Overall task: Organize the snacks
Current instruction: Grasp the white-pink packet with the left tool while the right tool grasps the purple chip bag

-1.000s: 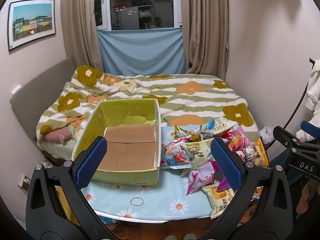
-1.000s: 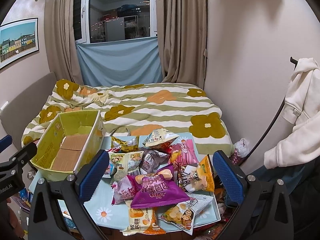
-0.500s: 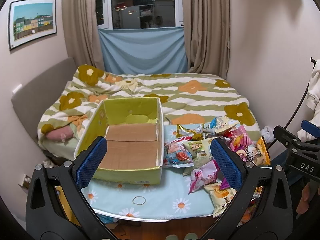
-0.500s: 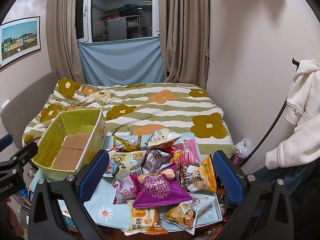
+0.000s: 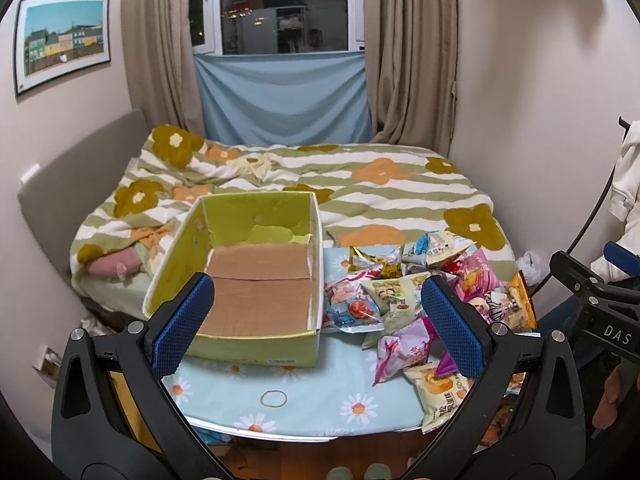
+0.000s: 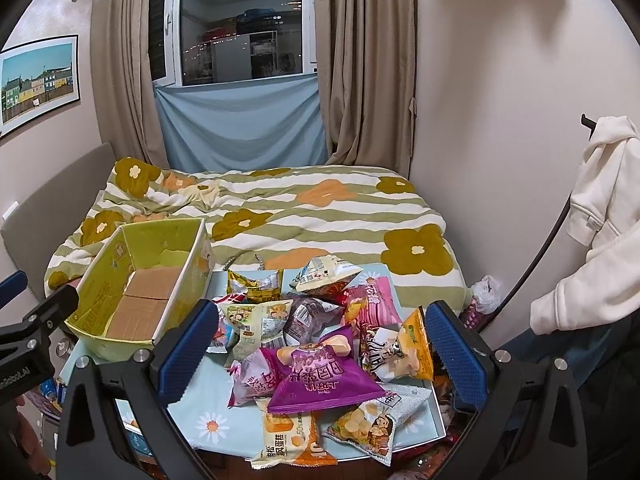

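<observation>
Purple snack bag (image 6: pixel 320 376): light, puffy, slippery film; pinch a sealed edge (contents likely crush).
Left gripper (image 5: pixel 318 322), right gripper (image 6: pixel 318 350): jaws spread, holding nothing.

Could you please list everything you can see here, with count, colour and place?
cardboard box: one, yellow-green, holds no snacks, left on the table.
snack packets: a pile, exact count unclear, purple, pink, orange, gold, white; right of the box.
table: one, pale blue daisy cloth, foreground.
rubber band: one, near the table's front edge.
bed: one, green-striped flowered cover, behind the table.
picture: one, left wall.
white hoodie: one, hanging right.
left gripper: open, above the table.
right gripper: open, above the packets.
</observation>
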Action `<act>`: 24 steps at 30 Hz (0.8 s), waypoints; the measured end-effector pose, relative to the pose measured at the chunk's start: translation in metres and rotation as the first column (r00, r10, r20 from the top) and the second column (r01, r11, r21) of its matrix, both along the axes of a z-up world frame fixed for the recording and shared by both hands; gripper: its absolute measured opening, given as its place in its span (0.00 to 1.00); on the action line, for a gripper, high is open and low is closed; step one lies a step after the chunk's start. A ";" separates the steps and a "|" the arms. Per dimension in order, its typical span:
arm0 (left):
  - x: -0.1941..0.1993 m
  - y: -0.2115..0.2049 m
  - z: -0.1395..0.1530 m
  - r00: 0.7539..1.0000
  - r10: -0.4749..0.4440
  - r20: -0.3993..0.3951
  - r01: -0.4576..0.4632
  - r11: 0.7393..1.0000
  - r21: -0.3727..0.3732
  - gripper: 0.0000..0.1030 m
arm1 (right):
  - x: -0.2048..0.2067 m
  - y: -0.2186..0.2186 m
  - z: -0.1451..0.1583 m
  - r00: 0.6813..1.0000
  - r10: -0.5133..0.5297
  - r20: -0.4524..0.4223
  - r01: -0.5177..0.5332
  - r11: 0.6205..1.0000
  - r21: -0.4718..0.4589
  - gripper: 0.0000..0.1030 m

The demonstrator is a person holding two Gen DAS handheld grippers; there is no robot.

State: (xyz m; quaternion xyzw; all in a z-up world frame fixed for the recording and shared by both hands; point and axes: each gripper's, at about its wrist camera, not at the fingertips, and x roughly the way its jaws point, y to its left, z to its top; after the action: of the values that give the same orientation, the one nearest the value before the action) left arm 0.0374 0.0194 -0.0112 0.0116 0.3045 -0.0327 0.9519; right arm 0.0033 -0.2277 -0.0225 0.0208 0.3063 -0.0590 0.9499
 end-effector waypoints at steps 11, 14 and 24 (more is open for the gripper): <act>0.029 -0.015 -0.057 0.979 -0.111 -0.169 0.104 0.993 -0.046 1.00 | 0.008 -0.019 -0.038 0.993 -0.036 -0.113 0.038 0.999 0.014 1.00; 0.042 -0.031 -0.087 0.965 -0.149 -0.217 0.136 0.988 -0.073 1.00 | 0.015 -0.027 -0.056 0.989 -0.016 -0.146 0.019 1.000 0.021 1.00; 0.085 -0.076 -0.179 0.895 -0.238 -0.377 0.182 0.967 -0.178 1.00 | 0.063 -0.050 -0.116 0.947 0.166 -0.275 -0.142 0.984 0.105 1.00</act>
State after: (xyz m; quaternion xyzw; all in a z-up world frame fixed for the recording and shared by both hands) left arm 0.1228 -0.0569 -0.1906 -0.0281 0.4841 -0.1579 0.8602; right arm 0.0662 -0.2776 -0.1383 0.0283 0.4415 0.0258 0.8964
